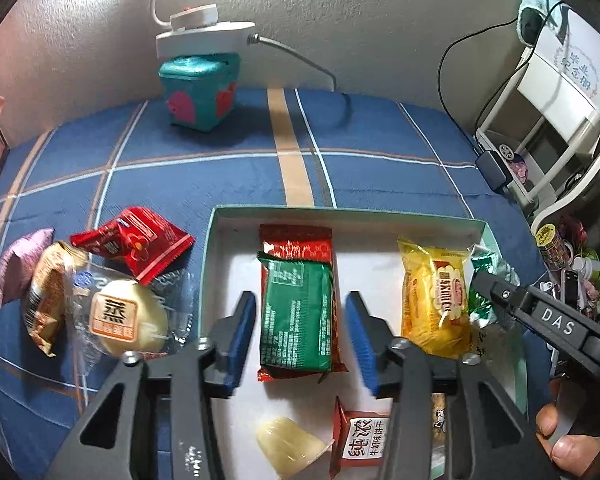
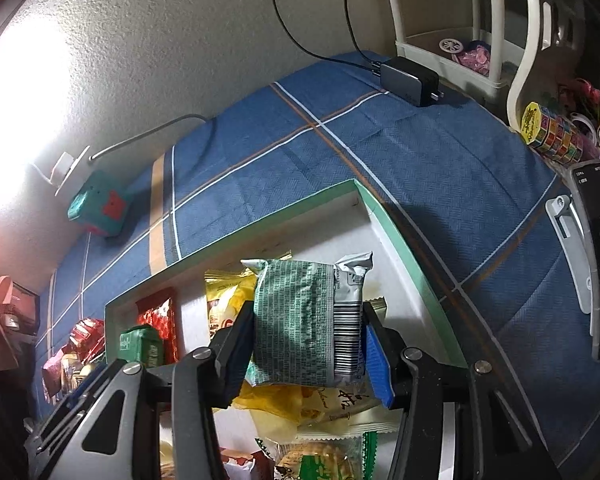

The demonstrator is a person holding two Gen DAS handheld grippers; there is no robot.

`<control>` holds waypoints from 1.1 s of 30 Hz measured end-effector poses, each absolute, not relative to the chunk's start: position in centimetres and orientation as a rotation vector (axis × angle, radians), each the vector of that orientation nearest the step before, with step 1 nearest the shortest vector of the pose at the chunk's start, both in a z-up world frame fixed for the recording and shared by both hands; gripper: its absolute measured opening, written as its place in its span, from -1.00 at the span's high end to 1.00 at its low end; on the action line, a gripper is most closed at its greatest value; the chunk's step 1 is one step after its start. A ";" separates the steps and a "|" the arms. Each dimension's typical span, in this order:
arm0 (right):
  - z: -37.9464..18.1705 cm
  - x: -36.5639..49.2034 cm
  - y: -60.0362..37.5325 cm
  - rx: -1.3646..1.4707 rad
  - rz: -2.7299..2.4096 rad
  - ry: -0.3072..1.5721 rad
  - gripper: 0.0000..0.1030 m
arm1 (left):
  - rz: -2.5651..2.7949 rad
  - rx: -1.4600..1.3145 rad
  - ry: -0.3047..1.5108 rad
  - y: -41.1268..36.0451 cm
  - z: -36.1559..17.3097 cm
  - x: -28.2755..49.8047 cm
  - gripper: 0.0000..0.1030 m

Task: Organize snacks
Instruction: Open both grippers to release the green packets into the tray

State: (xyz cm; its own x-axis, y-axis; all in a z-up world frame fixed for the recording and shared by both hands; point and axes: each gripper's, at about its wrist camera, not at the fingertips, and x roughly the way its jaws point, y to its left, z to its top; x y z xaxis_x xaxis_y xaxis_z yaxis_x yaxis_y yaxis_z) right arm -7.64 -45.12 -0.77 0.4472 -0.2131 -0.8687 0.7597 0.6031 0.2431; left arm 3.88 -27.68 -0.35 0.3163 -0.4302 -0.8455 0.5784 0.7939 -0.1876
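Observation:
A shallow white box [image 1: 420,216] with a green rim lies on the blue plaid cloth. In it are a green packet [image 1: 296,316] on a red packet [image 1: 296,242], a yellow packet [image 1: 436,300], a pale jelly [image 1: 288,452] and a red milk-biscuit packet [image 1: 360,444]. My left gripper [image 1: 302,340] is open, its blue pads either side of the green packet. My right gripper [image 2: 308,356] is shut on a pale green foil packet [image 2: 304,324] held over the box [image 2: 404,248]; it also shows in the left wrist view [image 1: 488,280].
Left of the box lie loose snacks: a steamed cake [image 1: 128,316], a red packet [image 1: 140,240], a tan packet [image 1: 48,296] and a purple one [image 1: 16,268]. A teal tin [image 1: 200,92] under a lamp base stands at the back. A charger [image 2: 412,78] and a white rack [image 1: 540,128] stand right.

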 end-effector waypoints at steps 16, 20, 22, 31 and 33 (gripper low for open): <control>0.2 -7.7 -44.4 0.659 -0.653 0.953 -0.28 | -0.490 0.150 1.148 -23.5 1.0 5.7 -0.28; 0.6 -7.7 -43.9 0.644 -0.647 0.970 -0.29 | -0.438 0.172 1.163 -22.7 0.9 5.8 -0.42; 0.8 -7.6 -43.5 0.629 -0.643 0.978 -0.29 | -0.426 0.178 1.171 -22.4 0.8 5.7 -0.43; 1.5 -7.6 -41.2 0.578 -0.615 0.988 -0.75 | -0.388 0.175 1.194 -22.1 0.4 5.5 -0.89; 1.6 -7.5 -41.0 0.567 -0.615 0.987 -0.87 | -0.378 0.174 1.199 -21.8 0.2 5.6 -0.93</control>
State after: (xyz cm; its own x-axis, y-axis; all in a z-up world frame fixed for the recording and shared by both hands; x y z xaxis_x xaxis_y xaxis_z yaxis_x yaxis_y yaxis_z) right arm -7.55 -40.95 1.55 0.4132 -0.2144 -0.8850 0.7003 0.6961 0.1583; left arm 5.60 -21.83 0.22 0.3102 -0.1931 -0.9309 0.3756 0.9244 -0.0666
